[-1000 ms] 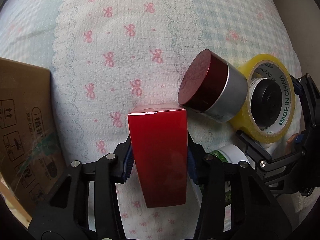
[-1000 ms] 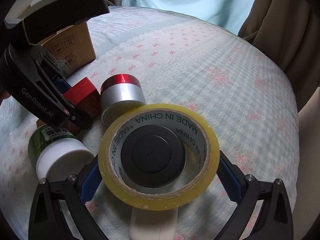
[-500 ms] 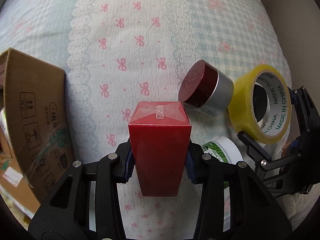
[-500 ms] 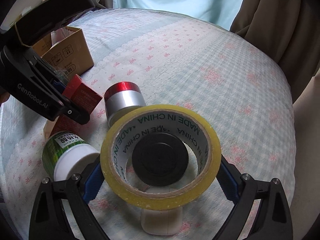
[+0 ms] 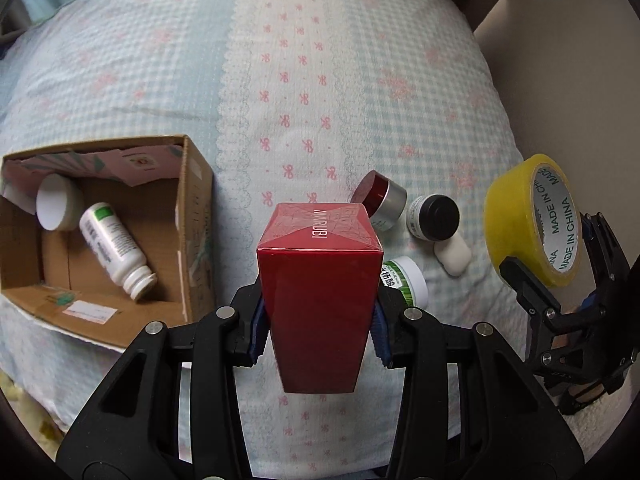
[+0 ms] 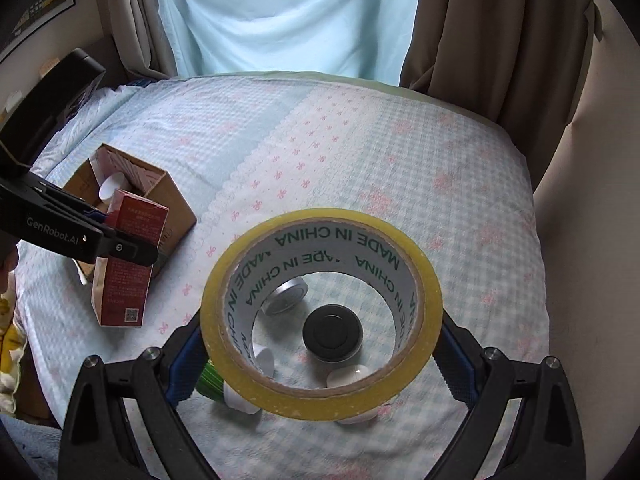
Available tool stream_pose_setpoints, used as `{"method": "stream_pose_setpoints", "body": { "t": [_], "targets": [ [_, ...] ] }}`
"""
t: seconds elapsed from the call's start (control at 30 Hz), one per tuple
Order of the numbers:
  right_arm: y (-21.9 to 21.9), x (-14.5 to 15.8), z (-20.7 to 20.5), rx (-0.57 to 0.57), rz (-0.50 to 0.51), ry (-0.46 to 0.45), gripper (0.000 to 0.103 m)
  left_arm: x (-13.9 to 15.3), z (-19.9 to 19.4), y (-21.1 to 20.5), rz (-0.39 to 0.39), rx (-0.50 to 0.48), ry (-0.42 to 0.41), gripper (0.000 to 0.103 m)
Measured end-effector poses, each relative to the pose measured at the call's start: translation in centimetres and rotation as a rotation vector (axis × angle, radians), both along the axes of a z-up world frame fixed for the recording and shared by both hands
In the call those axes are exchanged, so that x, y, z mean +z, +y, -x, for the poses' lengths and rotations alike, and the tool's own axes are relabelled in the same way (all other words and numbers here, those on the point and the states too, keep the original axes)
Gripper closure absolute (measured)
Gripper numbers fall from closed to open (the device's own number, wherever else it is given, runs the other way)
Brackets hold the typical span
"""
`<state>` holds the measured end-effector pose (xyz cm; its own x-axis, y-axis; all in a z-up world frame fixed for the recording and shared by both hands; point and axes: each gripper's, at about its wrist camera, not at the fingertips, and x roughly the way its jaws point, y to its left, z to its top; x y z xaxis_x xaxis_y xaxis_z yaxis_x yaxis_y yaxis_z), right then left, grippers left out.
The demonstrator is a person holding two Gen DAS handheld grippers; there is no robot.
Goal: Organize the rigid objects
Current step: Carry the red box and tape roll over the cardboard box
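My left gripper is shut on a tall red box and holds it high above the bed, right of an open cardboard box. The red box also shows in the right wrist view. My right gripper is shut on a yellow tape roll, also seen at the right of the left wrist view. On the bedspread lie a red-lidded jar, a black-lidded jar, a green bottle and a small white case.
The cardboard box holds a white bottle and a white lid. The bed edge drops off at the right. Curtains hang behind the bed.
Both grippers have risen well above the bed with their loads. The cardboard box interior and the jars under the tape roll have come into view.
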<state>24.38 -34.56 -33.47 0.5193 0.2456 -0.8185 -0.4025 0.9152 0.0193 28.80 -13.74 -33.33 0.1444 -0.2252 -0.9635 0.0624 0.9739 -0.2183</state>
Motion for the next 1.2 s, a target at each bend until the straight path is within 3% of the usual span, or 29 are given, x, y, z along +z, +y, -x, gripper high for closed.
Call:
{"method": "stream_pose_setpoints", "body": {
  "t": [0.3,0.5,0.8,1.0,1.2],
  "targets": [
    [4.0,9.2,2.1,-0.03,-0.018,-0.055,0.007,8.5,2.1,6.5,0.041,0.043,-0.133,0.065],
    [8.5,13.1,3.5,-0.115,-0.09,-0.005,0.007,12.0,3.3,13.2,0.046,0.03,-0.188,0.065],
    [19.1,17.2,6.5,-0.286,-0.129,-0.016,0.007,13.3,4.1,24.4,0.074,-0.018,-0.203,0.065],
    [25.6,16.8,6.8,-0.386,-0.163,0.025,0.007,12.3,4.3,30.5,0.052,-0.054,-0.187,0.065],
    [30.4,15.1,5.8,-0.405,-0.161,0.092,0.007,9.9,3.4,34.4,0.042,-0.036,-0.148,0.065]
  ]
}}
